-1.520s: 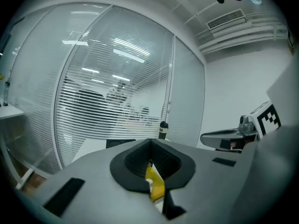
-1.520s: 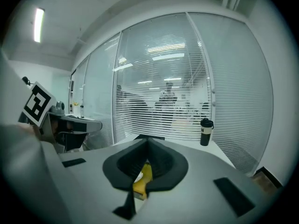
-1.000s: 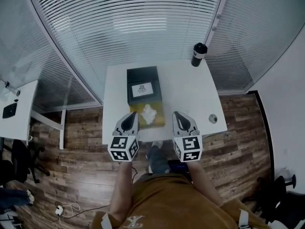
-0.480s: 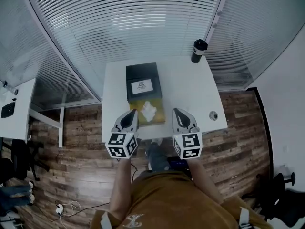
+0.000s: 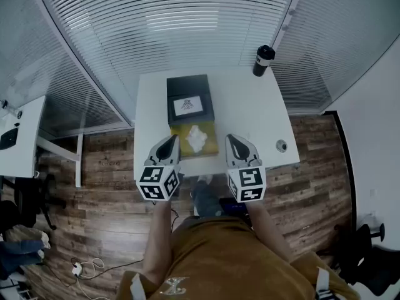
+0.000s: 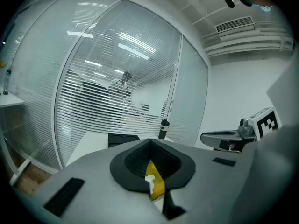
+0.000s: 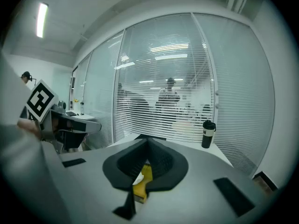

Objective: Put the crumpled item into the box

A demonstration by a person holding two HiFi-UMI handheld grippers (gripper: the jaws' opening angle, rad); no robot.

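A white crumpled item (image 5: 197, 136) lies on a yellow box part (image 5: 210, 145) at the white table's (image 5: 250, 117) near side. Just behind it sits a black box (image 5: 187, 102) with a white logo panel on top. My left gripper (image 5: 169, 140) hangs at the table's front edge, left of the yellow part, shut and holding nothing. My right gripper (image 5: 231, 139) hangs to its right, also shut and holding nothing. In the left gripper view a strip of yellow (image 6: 156, 183) shows past the shut jaws, and the same yellow (image 7: 141, 181) shows in the right gripper view.
A black bottle (image 5: 263, 60) stands at the table's far right corner, and a small round fitting (image 5: 281, 145) sits near its right front edge. Glass walls with blinds (image 5: 187, 24) close in behind the table. Another white desk (image 5: 15, 139) stands to the left.
The head camera has shifted, so the table sits a little higher in view. Both grippers stay shut at the front edge; the left one drifted slightly left. The crumpled item has not moved.
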